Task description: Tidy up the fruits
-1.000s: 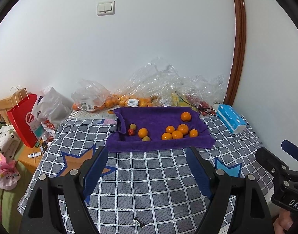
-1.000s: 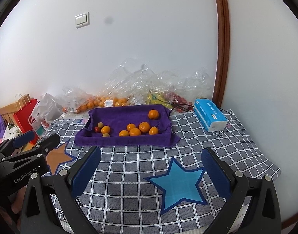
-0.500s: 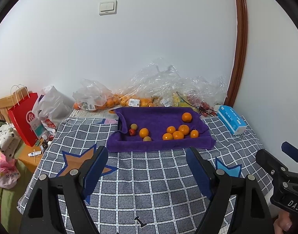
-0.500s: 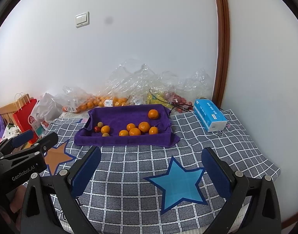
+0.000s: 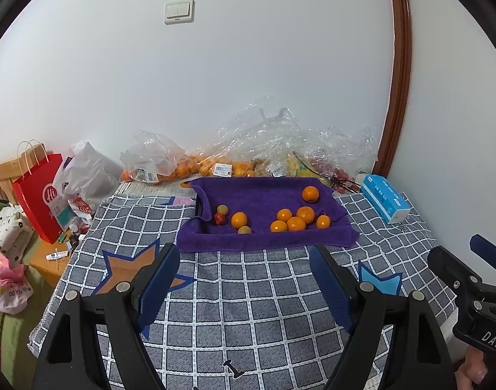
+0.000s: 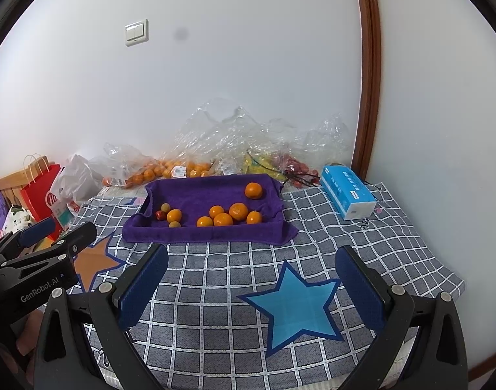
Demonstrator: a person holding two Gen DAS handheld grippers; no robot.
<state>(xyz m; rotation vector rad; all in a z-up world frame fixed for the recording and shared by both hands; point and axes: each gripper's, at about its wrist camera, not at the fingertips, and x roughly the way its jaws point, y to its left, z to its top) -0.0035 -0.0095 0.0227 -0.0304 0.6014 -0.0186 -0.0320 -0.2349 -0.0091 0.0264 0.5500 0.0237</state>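
A shallow tray lined with a purple towel (image 5: 264, 195) sits on the grey checked cloth with star patches (image 5: 248, 292) near the wall, holding seven orange mandarins: one alone (image 5: 310, 194) toward the back right, a cluster of five (image 5: 296, 223) at front right, and one (image 5: 239, 219) at left beside a small red fruit (image 5: 219, 218) and two small greenish-brown fruits (image 5: 222, 209). Behind it, crumpled clear plastic bags (image 6: 196, 162) hold more oranges and other fruit against the wall. The left gripper (image 5: 244, 279) hangs above the cloth with its blue-padded fingers spread wide, holding nothing; the right gripper (image 6: 251, 279) is likewise spread wide and empty over the blue star. The left view shows the red paper bag (image 5: 40, 195) and the bedside clutter more fully; the right view shows the blue tissue box (image 6: 347, 191) fully.
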